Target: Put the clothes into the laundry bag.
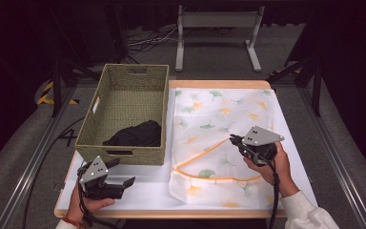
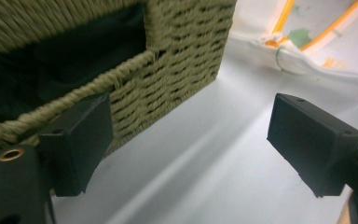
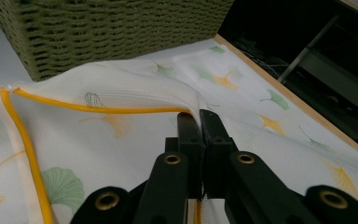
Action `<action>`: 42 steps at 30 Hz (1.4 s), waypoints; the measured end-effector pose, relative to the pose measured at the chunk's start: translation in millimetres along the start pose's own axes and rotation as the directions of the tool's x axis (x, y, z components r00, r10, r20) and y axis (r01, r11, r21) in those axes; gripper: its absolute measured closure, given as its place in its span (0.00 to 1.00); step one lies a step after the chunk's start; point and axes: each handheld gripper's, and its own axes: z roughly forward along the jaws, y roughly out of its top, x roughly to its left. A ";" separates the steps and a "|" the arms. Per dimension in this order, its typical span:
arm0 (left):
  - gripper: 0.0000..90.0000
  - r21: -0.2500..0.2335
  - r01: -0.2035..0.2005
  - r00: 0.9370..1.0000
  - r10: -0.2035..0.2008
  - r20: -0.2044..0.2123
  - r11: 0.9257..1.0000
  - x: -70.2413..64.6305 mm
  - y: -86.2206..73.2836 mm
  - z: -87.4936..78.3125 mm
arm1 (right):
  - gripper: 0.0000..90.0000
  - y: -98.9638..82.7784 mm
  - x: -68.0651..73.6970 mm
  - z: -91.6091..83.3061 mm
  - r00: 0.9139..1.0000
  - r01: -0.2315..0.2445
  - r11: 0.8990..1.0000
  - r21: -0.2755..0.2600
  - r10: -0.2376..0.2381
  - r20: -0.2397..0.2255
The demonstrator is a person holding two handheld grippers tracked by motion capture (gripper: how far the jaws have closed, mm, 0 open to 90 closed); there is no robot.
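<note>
Right gripper (image 3: 199, 116): clenched on the mesh laundry bag's (image 1: 219, 119) orange-trimmed edge.
Left gripper (image 2: 191, 144): released, wicker basket (image 2: 182, 51) just beside one jaw.

A: What is the white mesh laundry bag (image 1: 224, 138)?
B: A flat pouch of fine white net, printed with green and yellow ginkgo leaves and edged by an orange zipper (image 3: 93, 108).

A: Where does it lie relative to the woven basket (image 1: 124, 114)?
B: Spread just beside the basket's long side, its nearest edge close to the basket wall.

A: Is it lying fully flat?
B: No. Its upper layer is pinched into a raised ridge near the zipper line; the zipper appears partly open, though the mesh folds obscure this.
</note>
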 end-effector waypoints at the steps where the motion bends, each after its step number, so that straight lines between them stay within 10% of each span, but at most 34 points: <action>1: 0.17 0.000 -0.014 1.000 0.014 -0.013 1.000 0.0 0.9 -2.0 | 0.98 2.1 0.9 -1.3 1.000 0.000 1.000 -0.007 0.000 0.002; 11: 0.16 -0.077 -0.046 0.996 0.040 -0.078 0.996 7.1 16.3 -28.8 | 0.99 11.1 4.3 -4.5 0.999 -0.008 0.999 -0.037 0.009 0.033; 24: 0.13 -0.055 -0.144 0.986 0.138 -0.092 0.988 28.6 66.1 -32.4 | 0.99 19.7 6.4 -7.6 0.999 -0.010 0.996 -0.084 0.014 0.045; 33: 0.12 0.053 -0.183 0.981 0.185 -0.052 0.982 57.2 104.4 2.9 | 0.98 18.9 10.4 -3.8 1.000 0.006 0.997 -0.073 -0.004 0.026; 42: 0.11 0.248 -0.206 0.978 0.211 0.007 0.947 80.8 129.8 47.5 | 0.98 15.2 7.8 -2.1 1.000 -0.008 0.998 -0.062 0.009 0.015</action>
